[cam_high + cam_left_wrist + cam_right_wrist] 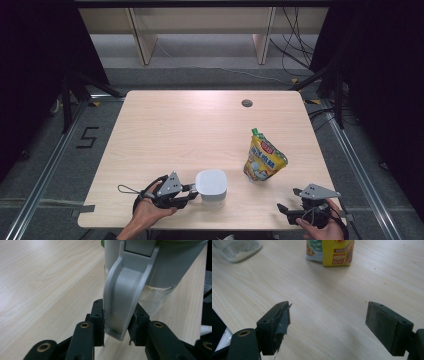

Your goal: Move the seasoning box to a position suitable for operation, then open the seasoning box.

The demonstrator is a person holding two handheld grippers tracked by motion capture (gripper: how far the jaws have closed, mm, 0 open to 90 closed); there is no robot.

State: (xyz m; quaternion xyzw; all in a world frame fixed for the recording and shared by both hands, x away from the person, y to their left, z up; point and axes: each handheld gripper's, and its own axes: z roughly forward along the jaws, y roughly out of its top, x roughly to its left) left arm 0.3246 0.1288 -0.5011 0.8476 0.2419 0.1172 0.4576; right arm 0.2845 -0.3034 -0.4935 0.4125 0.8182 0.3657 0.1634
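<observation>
The wooden table (165,125) carries a yellow pouch (264,159) toward its right edge. A lidded jug (211,186) stands near the front edge; the left gripper (192,192) pinches its grey handle (123,293). The right gripper (283,210), at the front right corner, has its jaws spread.

A yellow stand-up pouch (264,160) with a green cap stands upright at the right of the frame's middle, on the pale wooden bench (180,130); its printed front shows red and white labelling. In the upper right of the bench top sits a small round grey cable hole (247,103). On the grey floor at the left of the frame the figure 5 (88,137) is marked in black tape. Behind the bench, at the top of the frame, stand pale wooden supports (144,42), and black cables (295,47) trail across the floor at the upper right.
</observation>
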